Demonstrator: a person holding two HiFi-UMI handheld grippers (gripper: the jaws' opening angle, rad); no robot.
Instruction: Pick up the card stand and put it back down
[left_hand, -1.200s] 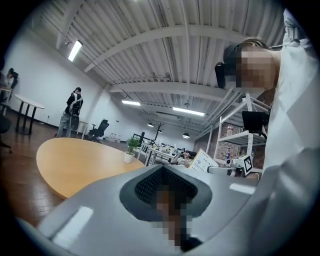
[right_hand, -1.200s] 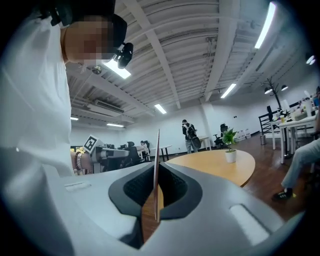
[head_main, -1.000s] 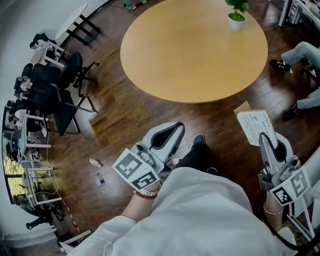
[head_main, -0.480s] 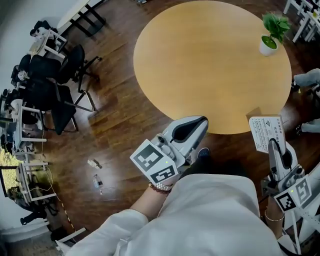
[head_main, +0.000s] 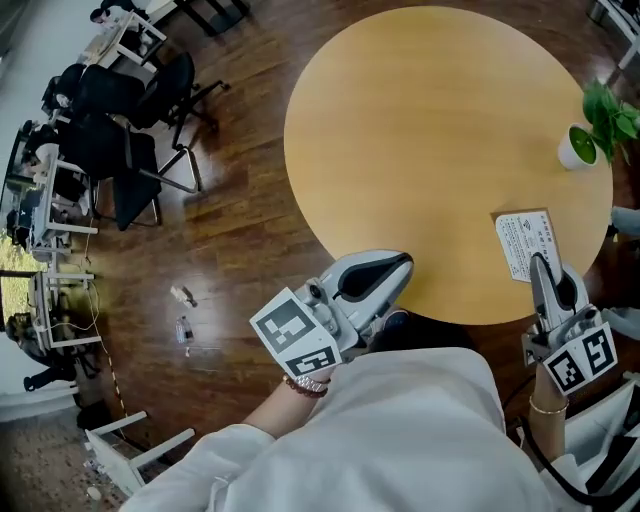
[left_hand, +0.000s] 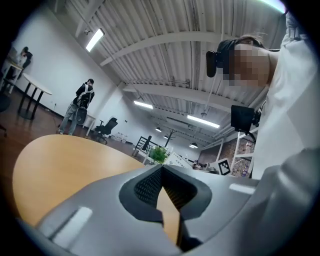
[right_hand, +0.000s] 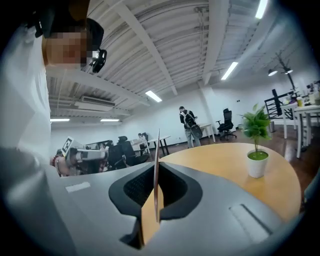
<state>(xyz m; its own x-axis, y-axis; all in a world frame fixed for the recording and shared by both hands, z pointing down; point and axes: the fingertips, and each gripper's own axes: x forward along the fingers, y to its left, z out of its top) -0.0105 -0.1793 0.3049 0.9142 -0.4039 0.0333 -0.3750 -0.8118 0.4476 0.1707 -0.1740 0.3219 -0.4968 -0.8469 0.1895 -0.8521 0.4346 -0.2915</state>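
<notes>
The card stand (head_main: 525, 245) is a white printed card in a wooden base, and my right gripper (head_main: 541, 264) is shut on it. It hangs over the near right rim of the round wooden table (head_main: 430, 120); whether it touches the top I cannot tell. In the right gripper view the thin card (right_hand: 157, 150) stands edge-on between the closed jaws, with the wood base (right_hand: 149, 217) below. My left gripper (head_main: 400, 268) is shut and holds nothing, its tip at the table's near edge. Its jaws meet at their tips in the left gripper view (left_hand: 162, 170).
A small potted plant (head_main: 588, 130) in a white pot stands at the table's right side, beyond the card stand. Black office chairs (head_main: 125, 140) and desks stand at the far left on the dark wood floor (head_main: 230, 260). People stand in the distance (right_hand: 189, 125).
The table has come closer in the head view. My right gripper has carried the card stand from over the floor to over the table's near right edge. The left gripper now reaches the table's edge.
</notes>
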